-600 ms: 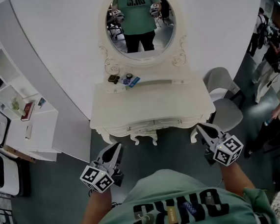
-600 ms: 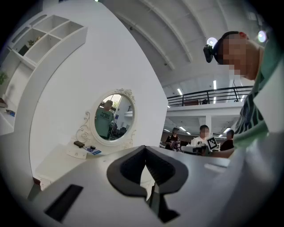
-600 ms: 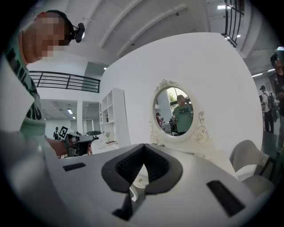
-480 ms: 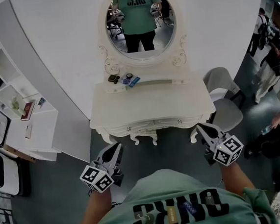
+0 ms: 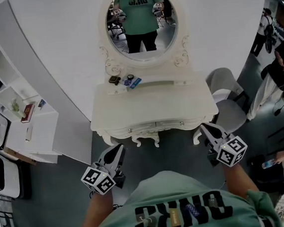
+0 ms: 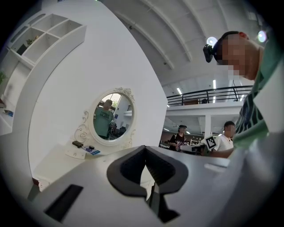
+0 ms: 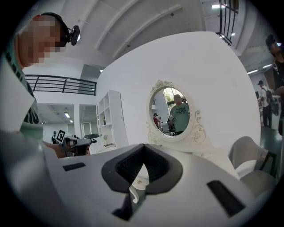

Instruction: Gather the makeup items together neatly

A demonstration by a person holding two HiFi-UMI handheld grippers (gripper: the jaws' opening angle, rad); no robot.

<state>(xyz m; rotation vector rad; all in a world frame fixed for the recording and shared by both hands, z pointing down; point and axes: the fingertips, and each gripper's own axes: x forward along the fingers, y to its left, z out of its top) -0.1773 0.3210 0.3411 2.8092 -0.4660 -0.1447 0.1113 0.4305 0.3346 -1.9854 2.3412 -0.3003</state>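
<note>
A few small makeup items lie on the raised ledge at the back left of the white vanity table (image 5: pixel 154 107): a dark compact (image 5: pixel 114 79), a small round pot (image 5: pixel 131 77) and a blue flat pack (image 5: pixel 135 82). The left gripper view shows the compact (image 6: pixel 77 143) and blue pack (image 6: pixel 93 151) far off under the oval mirror. My left gripper (image 5: pixel 117 150) hovers in front of the table's left front corner, shut and empty. In front of the right front corner my right gripper (image 5: pixel 204 128) is also shut, with nothing in it. Both point level toward the table, well short of the items.
An oval mirror (image 5: pixel 141 18) in a carved frame rises behind the table. A grey chair (image 5: pixel 228 99) stands at the table's right side. White shelving (image 5: pixel 10 98) lines the left wall. People stand and walk at the far right (image 5: pixel 278 72).
Both grippers stay where they were. Only the people at the far right have shifted.
</note>
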